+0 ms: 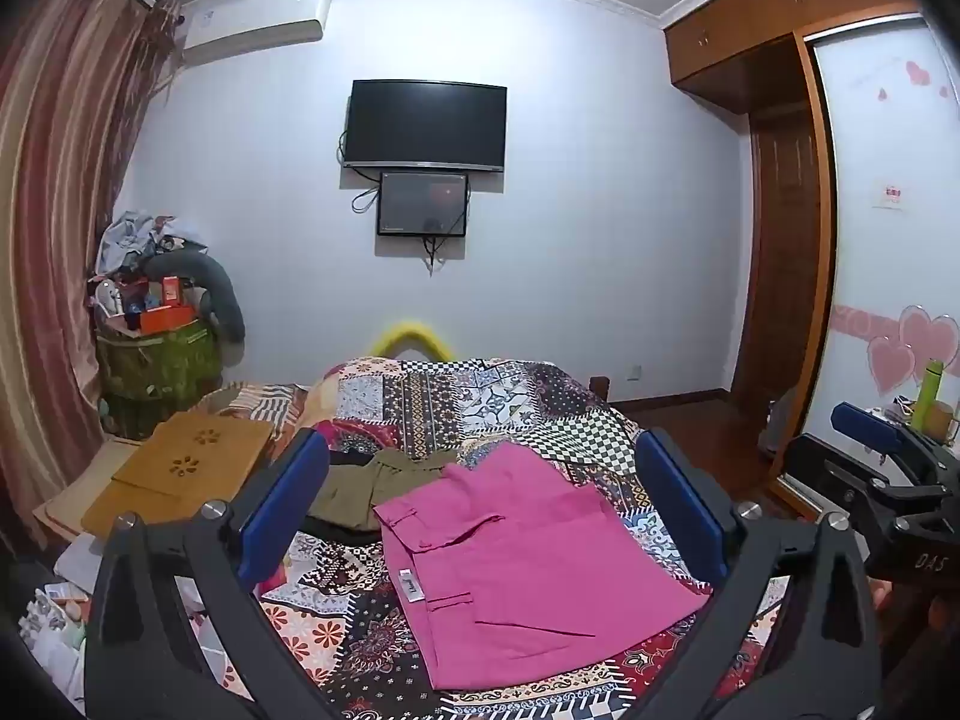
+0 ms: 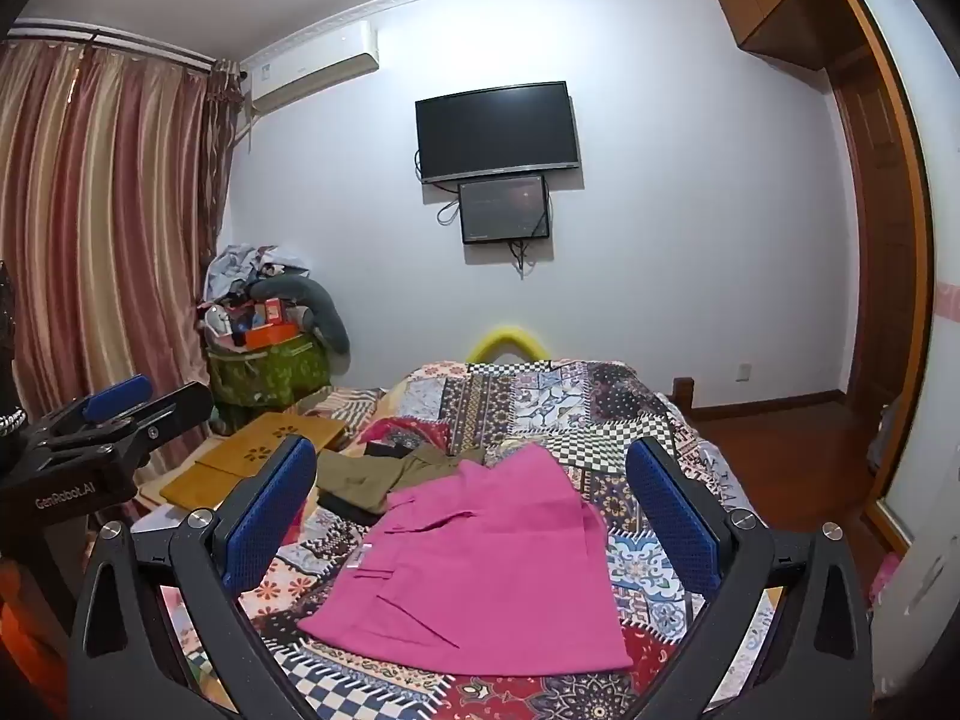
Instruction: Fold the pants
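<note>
Left wrist view: both tools, left [image 1: 480, 510] and right [image 2: 474, 516], spread; smooth pink pants [image 1: 522, 564] folded flat on patchwork quilt [image 1: 480, 402].

2 wrist views toward shared bed [image 1: 420, 396]

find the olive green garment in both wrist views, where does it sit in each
Left wrist view: the olive green garment lies left of centre, beyond the pink pants' upper left edge, near the left blue pad.
Right wrist view: it lies left of centre, again off the pants' upper left.
Shared landmark: the wall television.
</note>
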Available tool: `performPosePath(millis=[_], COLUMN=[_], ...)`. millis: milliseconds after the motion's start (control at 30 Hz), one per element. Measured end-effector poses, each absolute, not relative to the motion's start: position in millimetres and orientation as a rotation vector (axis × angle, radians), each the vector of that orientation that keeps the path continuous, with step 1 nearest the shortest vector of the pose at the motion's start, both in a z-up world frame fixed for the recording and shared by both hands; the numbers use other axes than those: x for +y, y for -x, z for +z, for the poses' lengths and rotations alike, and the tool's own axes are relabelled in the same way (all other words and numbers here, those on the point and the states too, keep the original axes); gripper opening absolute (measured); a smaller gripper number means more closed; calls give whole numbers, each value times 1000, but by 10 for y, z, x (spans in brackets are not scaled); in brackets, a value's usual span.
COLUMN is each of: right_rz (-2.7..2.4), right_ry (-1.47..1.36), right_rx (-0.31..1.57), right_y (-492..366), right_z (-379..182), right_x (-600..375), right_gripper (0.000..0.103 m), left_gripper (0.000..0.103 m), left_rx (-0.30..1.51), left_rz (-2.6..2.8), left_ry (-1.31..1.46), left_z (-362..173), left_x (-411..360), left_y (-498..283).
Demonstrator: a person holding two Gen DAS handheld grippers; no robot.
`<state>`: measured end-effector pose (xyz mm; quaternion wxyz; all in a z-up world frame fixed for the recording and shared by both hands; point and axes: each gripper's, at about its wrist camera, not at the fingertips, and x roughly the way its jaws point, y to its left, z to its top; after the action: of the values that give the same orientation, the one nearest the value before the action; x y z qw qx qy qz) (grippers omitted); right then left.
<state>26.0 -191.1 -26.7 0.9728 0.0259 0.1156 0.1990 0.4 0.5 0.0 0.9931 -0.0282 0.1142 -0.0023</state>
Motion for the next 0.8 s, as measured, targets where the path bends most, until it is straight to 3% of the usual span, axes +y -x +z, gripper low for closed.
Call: performPosePath(millis=[800], right_rz=[398], right_ry=[-35], right_rx=[235], right_y=[-226], right_z=[-210], right_x=[-1881], right_gripper=[103], left_gripper=[103], left_rx=[236], left_rz=[-3], left_ry=[46], left_z=[-41], left_x=[35], left_y=[-47])
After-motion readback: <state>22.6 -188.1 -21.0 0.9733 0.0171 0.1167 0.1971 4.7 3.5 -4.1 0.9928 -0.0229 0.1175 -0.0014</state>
